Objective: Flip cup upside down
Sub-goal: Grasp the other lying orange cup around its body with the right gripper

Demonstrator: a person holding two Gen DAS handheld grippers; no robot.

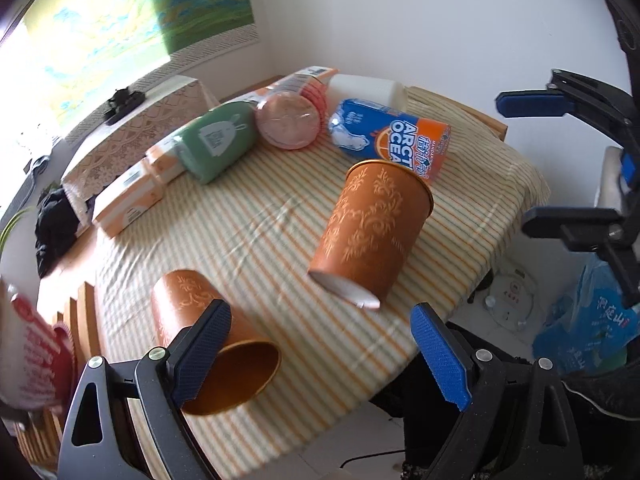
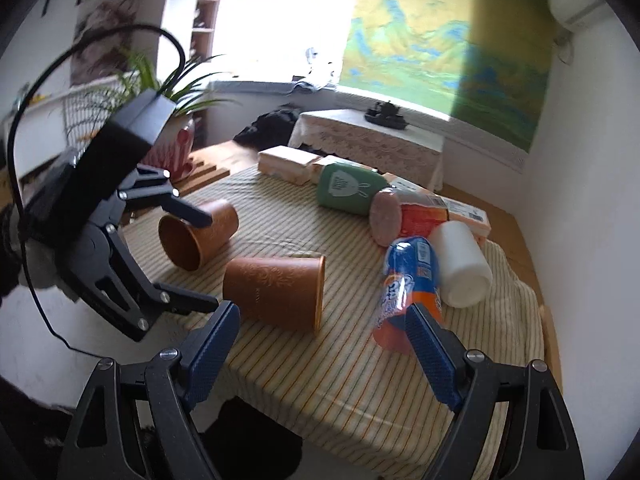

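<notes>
Two orange patterned cups lie on their sides on the striped tablecloth [image 1: 248, 216]. One cup [image 1: 372, 232] lies mid-table, also in the right wrist view [image 2: 276, 290]. The other cup [image 1: 208, 332] lies near the table's left edge with its mouth facing me, also in the right wrist view [image 2: 196, 236]. My left gripper [image 1: 324, 348] is open, its left finger over that nearer cup. My right gripper [image 2: 320, 344] is open and empty above the table's front edge, short of the mid-table cup. The left gripper also shows in the right wrist view [image 2: 200, 260], and the right gripper at the right of the left wrist view [image 1: 516, 160].
A green mug [image 2: 348, 192], a sausage pack [image 2: 388, 220], a blue and orange soda bottle [image 2: 412, 280], a white roll [image 2: 460, 268] and orange boxes [image 2: 284, 164] lie along the far side of the table. A potted plant [image 2: 172, 132] stands at the left.
</notes>
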